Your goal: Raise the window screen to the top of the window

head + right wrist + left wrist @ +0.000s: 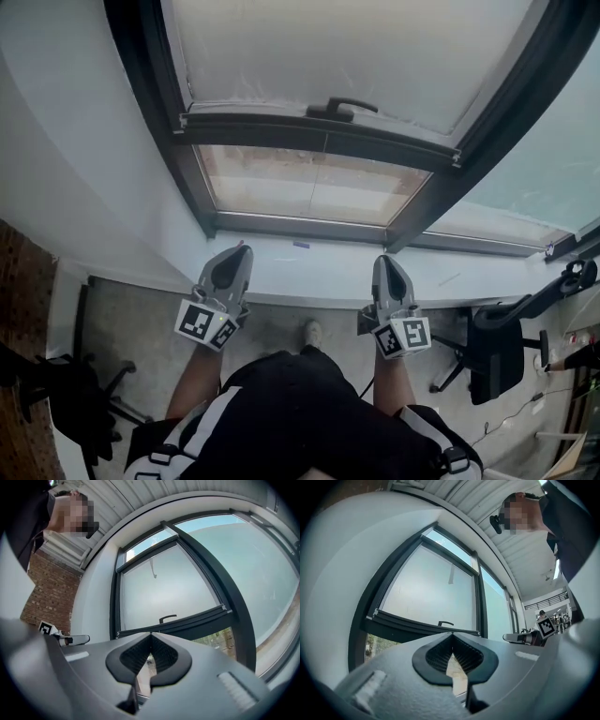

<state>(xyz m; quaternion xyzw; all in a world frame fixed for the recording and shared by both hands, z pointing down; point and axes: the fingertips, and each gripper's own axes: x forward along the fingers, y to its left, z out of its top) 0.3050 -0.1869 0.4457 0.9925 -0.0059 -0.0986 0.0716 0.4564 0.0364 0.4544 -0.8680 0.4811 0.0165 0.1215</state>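
Screen point(375, 47) covers most of the window; its bottom bar carries a handle point(339, 107) above a strip of bare glass point(309, 183). Left gripper point(241, 250) and right gripper point(386, 262) sit at the sill point(309, 269), well apart from the handle, jaws together, empty.

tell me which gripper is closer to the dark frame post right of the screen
Right. The right gripper sits close by the foot of the frame post; the left gripper is well off to its left.
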